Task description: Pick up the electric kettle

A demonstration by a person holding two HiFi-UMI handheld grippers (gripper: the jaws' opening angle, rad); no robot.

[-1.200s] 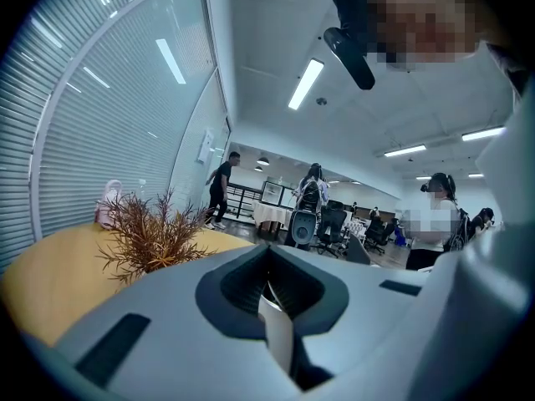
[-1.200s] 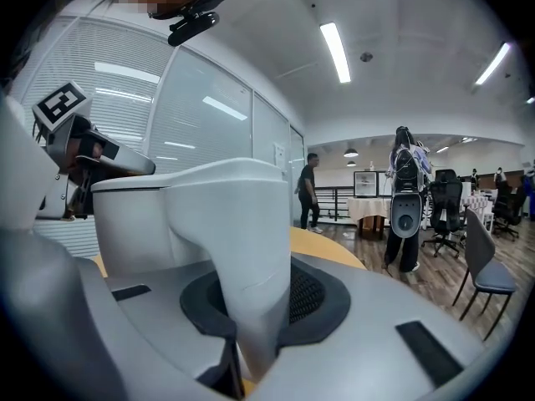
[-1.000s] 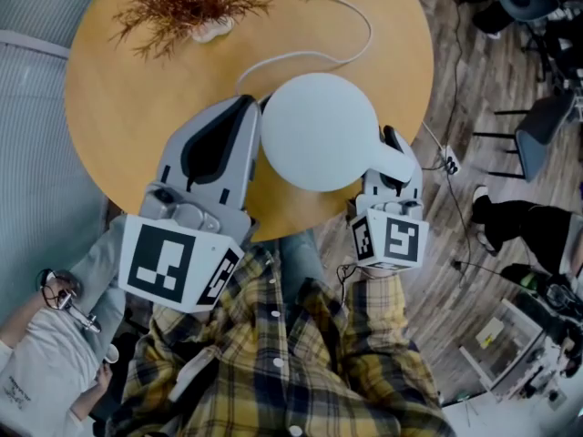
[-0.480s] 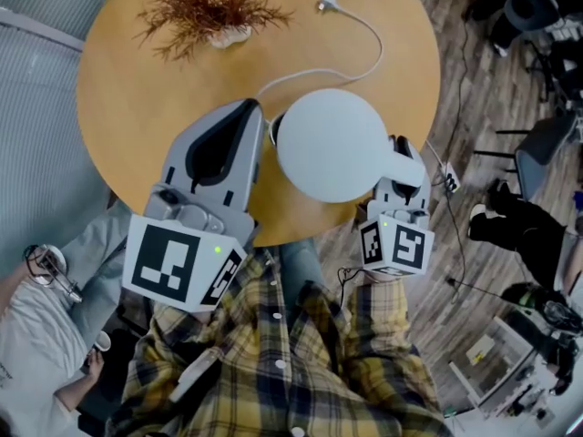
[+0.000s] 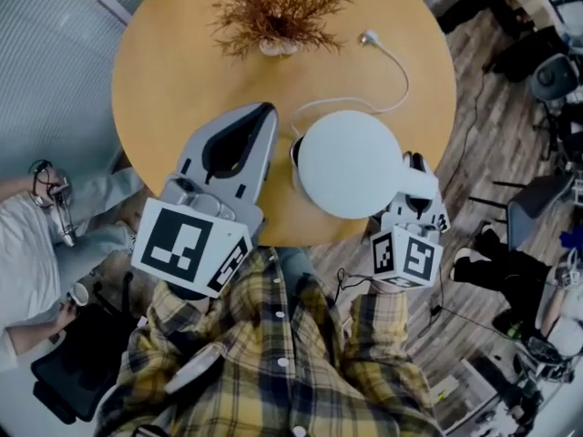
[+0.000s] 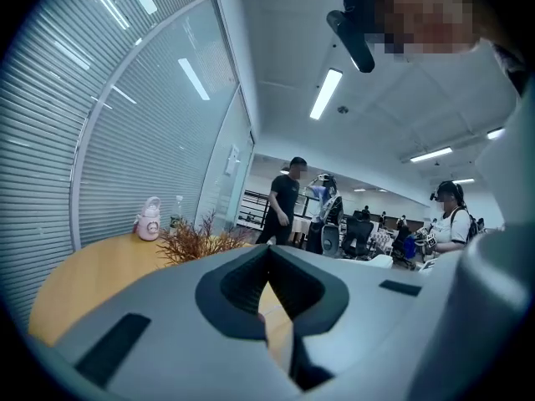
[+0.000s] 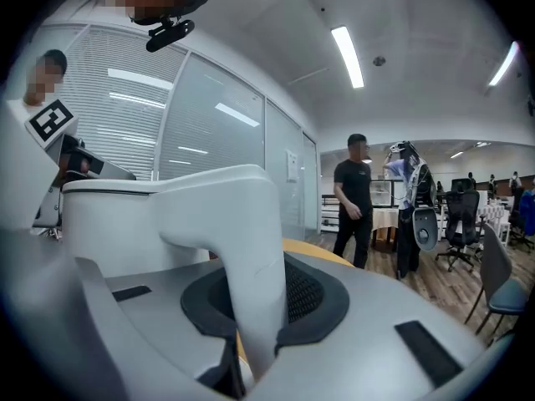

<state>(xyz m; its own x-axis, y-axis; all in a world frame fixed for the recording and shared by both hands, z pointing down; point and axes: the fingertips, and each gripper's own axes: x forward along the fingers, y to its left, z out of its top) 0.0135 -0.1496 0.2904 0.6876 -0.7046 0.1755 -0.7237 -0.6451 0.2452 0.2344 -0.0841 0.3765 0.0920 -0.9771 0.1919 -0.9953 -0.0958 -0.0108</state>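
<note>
The white electric kettle [image 5: 351,164] hangs over the near edge of the round wooden table [image 5: 182,71], seen from above as a round lid. My right gripper [image 5: 416,173] is shut on its handle [image 7: 242,249], which fills the gap between the jaws in the right gripper view. A dark crescent of the kettle's base [image 5: 293,156] shows at the kettle's left, with a white cord [image 5: 401,80] running to a plug [image 5: 369,37]. My left gripper [image 5: 261,116] is beside the kettle on its left, jaws shut with nothing between them [image 6: 280,307].
A dried plant [image 5: 278,12] in a small pot stands at the table's far side. A seated person [image 5: 36,235] is left of the table. A pink kettle-shaped thing [image 6: 148,220] sits at the far table edge. People and office chairs [image 7: 456,215] stand beyond.
The kettle has risen in my right gripper's hold, so its base now shows beside it. My left gripper has moved forward and up beside it. The head camera has shifted.
</note>
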